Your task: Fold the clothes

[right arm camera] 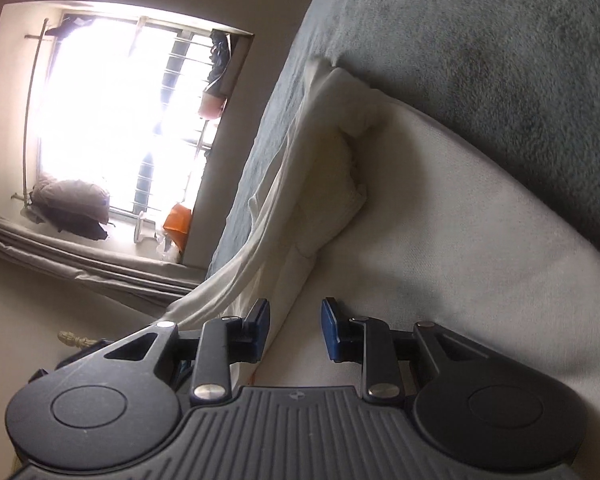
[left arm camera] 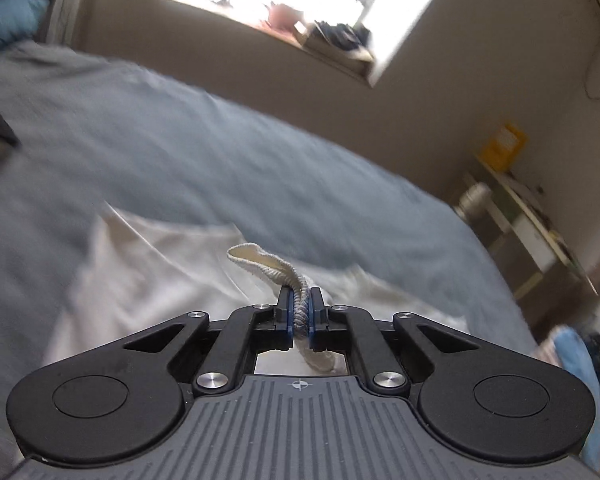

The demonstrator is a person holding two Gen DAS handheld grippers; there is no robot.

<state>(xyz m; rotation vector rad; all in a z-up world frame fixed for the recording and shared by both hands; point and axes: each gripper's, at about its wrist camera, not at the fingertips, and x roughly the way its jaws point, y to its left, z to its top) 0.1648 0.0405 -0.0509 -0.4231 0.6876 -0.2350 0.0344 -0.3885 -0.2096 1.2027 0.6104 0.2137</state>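
While the grey-blue bed [left arm camera: 204,152] fills most of both views, we see the white garment [right arm camera: 440,216] spread on top of it; in the right wrist view it covers the near part of the bed, with a bunched fold [right arm camera: 340,184] lying on the flat cloth and a loose edge trailing toward the bed's side; in the left wrist view the same garment [left arm camera: 148,264] is blurred, rumpled just beyond the tool; bright window [right arm camera: 112,120] behind, barred, with an orange bag [right arm camera: 178,222] on its sill; shelf unit [left arm camera: 528,224] by the wall at right of the left view, yellow box [left arm camera: 502,146] on top of it; our left tongs [left arm camera: 300,312] are clamped narrow on a ribbed white hem [left arm camera: 278,268] of the garment, hem pinched between the blue pads [left arm camera: 290,314] and curling up and over to the left past the tips; our right tongs [right arm camera: 294,330] stand wide apart, nothing between them, hovering just above the flat cloth near its folded edge; contact with the cloth we cannot tell.
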